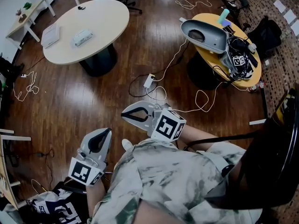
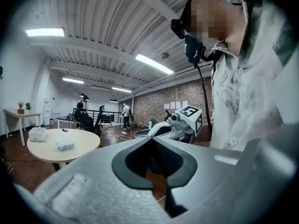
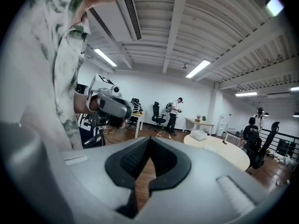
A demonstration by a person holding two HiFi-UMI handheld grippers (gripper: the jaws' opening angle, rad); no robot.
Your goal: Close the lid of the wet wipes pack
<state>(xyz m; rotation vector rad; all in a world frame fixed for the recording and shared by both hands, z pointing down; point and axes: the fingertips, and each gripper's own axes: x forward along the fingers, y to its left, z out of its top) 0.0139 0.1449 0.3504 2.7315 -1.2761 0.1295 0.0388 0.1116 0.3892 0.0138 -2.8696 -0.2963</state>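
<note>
Head view looks steeply down; both gripper views face outward across the room (all share the round table (image 1: 100, 17)).

No legible words or numbers. Only square black-and-white marker patterns on the right-hand marker cube (image 1: 167, 126) and left-hand marker cube (image 1: 85, 171); white print on dark fabric (image 1: 50, 210), lower left, unreadable.

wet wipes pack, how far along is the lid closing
Nothing looks done yet. The wet wipes pack lies on the round table, well away from both grippers, and it is too small to tell how its lid stands. In hand: nothing. The left gripper and right gripper are shut and empty, close to the person's body. Left to do: get to the pack and press the lid down.
</note>
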